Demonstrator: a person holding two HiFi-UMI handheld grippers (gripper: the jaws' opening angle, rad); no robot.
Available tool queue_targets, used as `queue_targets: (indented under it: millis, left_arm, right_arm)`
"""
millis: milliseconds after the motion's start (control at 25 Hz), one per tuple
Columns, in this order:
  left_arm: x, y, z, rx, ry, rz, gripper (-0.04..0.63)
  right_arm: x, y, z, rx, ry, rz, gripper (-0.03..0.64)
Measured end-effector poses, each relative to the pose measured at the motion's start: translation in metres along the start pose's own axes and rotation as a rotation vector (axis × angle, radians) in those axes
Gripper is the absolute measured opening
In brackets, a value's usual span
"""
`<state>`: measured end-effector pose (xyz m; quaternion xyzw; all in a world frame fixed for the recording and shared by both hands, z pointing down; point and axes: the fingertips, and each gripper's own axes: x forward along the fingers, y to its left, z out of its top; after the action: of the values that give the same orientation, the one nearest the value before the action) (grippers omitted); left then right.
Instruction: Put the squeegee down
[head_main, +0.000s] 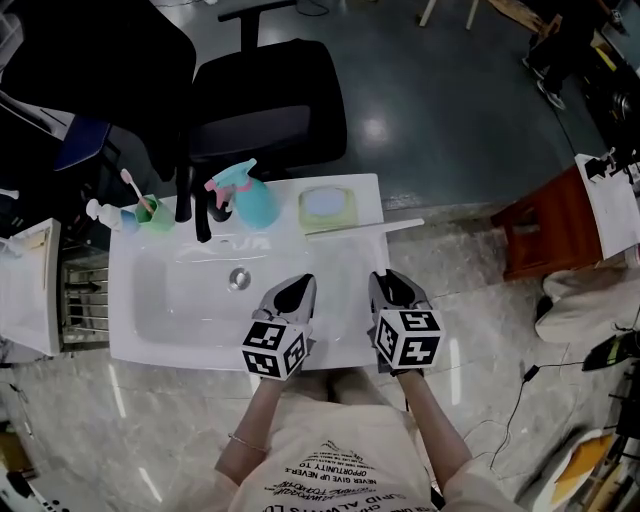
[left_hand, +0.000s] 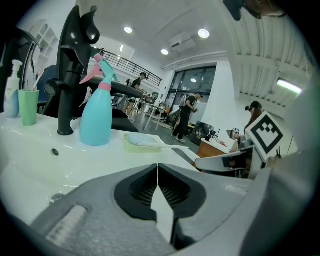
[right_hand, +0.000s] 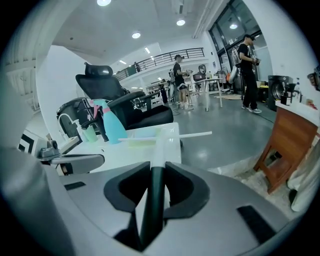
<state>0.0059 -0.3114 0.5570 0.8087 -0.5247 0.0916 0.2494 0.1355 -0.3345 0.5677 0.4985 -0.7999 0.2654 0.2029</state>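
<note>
The squeegee has a dark handle, a white neck (right_hand: 159, 150) and a long white blade (head_main: 365, 229). The blade stretches across the back right corner of the white sink counter (head_main: 130, 300) and pokes past its right edge. I cannot tell whether it touches the counter. My right gripper (head_main: 385, 280) (right_hand: 156, 172) is shut on the handle, which runs up between its jaws. Beside it, over the basin's front right, my left gripper (head_main: 298, 287) (left_hand: 158, 170) is shut with its pads meeting and nothing between them.
Along the counter's back stand a black faucet (head_main: 185, 200), a teal spray bottle (head_main: 250, 200), a green cup (head_main: 155, 213) and a pale green dish (head_main: 325, 207) just behind the blade. A black office chair (head_main: 270, 110) stands beyond. A wooden stool (head_main: 545, 225) is to the right.
</note>
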Motion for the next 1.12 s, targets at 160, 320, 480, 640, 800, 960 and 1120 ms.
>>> queue_targets:
  millis: [160,320,480,640,800,960,1120]
  left_arm:
    - [0.003,-0.001,-0.005,-0.009,0.019,-0.016,0.023]
    - [0.006,0.000,-0.007,-0.011,0.031,-0.034,0.023]
    - [0.008,-0.002,-0.008,-0.010,0.042,-0.052,0.023]
    - [0.008,-0.002,-0.008,-0.009,0.050,-0.063,0.023]
    - [0.008,-0.001,-0.008,-0.005,0.055,-0.073,0.023]
    - [0.007,0.000,-0.009,-0.003,0.059,-0.083,0.023]
    - [0.007,-0.002,-0.007,0.003,0.059,-0.096,0.023]
  right_arm:
    - [0.001,-0.003,-0.007,-0.010,0.022,-0.020,0.095]
    - [0.004,-0.002,-0.008,-0.048,0.028,-0.040,0.095]
    - [0.005,-0.002,-0.011,-0.084,0.034,-0.066,0.095]
    - [0.005,-0.002,-0.010,-0.101,0.036,-0.082,0.095]
    - [0.005,-0.002,-0.010,-0.110,0.038,-0.091,0.097]
    - [0.006,-0.001,-0.013,-0.117,0.050,-0.101,0.098]
    - [0.005,0.000,-0.013,-0.112,0.048,-0.094,0.120]
